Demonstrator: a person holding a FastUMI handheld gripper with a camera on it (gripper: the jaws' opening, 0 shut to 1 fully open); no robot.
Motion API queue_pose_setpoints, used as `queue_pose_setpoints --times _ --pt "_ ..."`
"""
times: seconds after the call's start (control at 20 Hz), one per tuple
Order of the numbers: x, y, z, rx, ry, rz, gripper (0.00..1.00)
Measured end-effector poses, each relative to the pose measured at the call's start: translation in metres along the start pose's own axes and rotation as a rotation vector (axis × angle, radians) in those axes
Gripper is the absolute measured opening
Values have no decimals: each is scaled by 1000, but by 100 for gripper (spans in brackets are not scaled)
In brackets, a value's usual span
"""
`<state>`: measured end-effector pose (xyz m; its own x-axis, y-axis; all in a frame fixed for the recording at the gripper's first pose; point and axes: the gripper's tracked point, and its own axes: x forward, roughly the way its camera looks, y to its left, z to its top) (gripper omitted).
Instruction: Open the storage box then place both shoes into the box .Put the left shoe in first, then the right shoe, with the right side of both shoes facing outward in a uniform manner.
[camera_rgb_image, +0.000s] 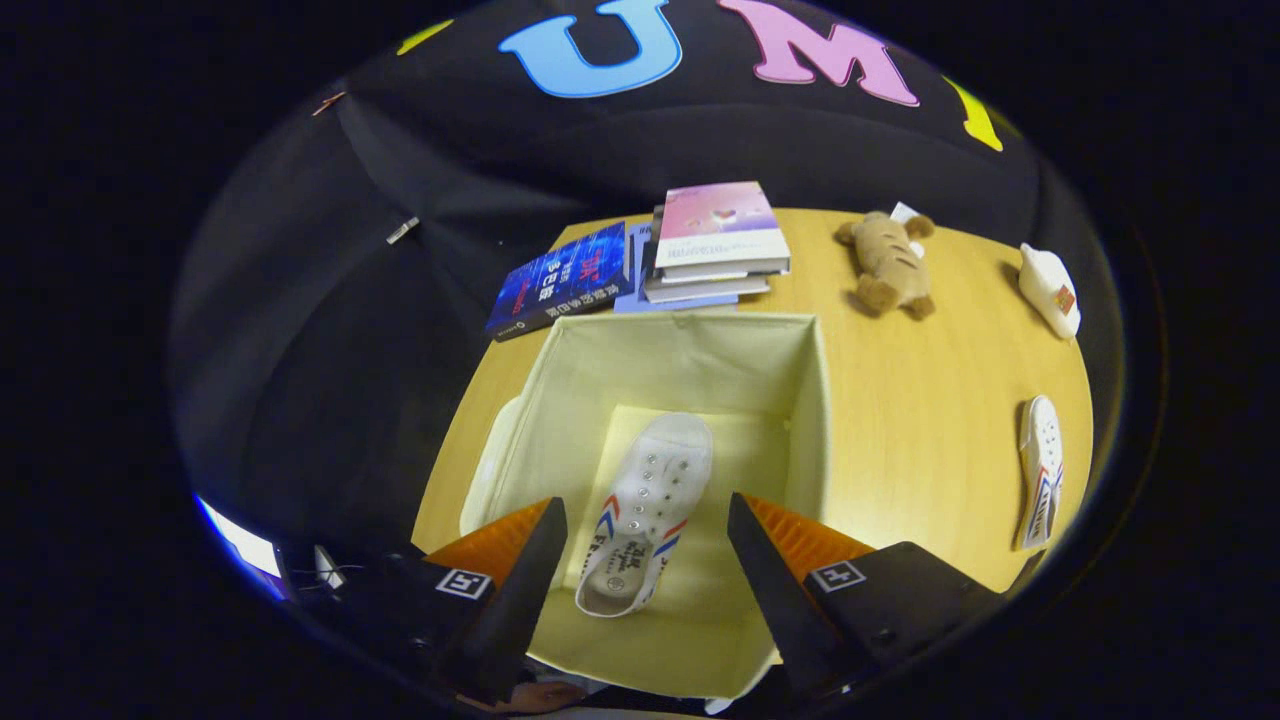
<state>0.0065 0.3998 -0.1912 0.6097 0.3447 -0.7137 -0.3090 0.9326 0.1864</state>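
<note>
Shoes number two: one white shoe (645, 520) with red and blue side stripes lies on the floor of the open storage box (810, 400), toe pointing away from the tool (647, 535), and a second matching shoe (1040, 470) lies on its side on the bench (920, 420), well apart to the right of the box. Above the box, the tool's two fingers (535, 560) stand wide apart, holding nothing, with the boxed shoe seen between them. Beyond the box lie one blue book (560, 280) and, just beside it, one stack of books (715, 245). One brown plush toy (890, 262) and one white bottle-like object (1050, 288) lie farther right.
</note>
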Motion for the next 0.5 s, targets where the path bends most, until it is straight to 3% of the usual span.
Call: queue_pose_setpoints --times 0.35,0.5 --pt "-90 -147 5 -169 -121 -143 99" --pt "-108 -208 -2 -172 -127 -191 99"
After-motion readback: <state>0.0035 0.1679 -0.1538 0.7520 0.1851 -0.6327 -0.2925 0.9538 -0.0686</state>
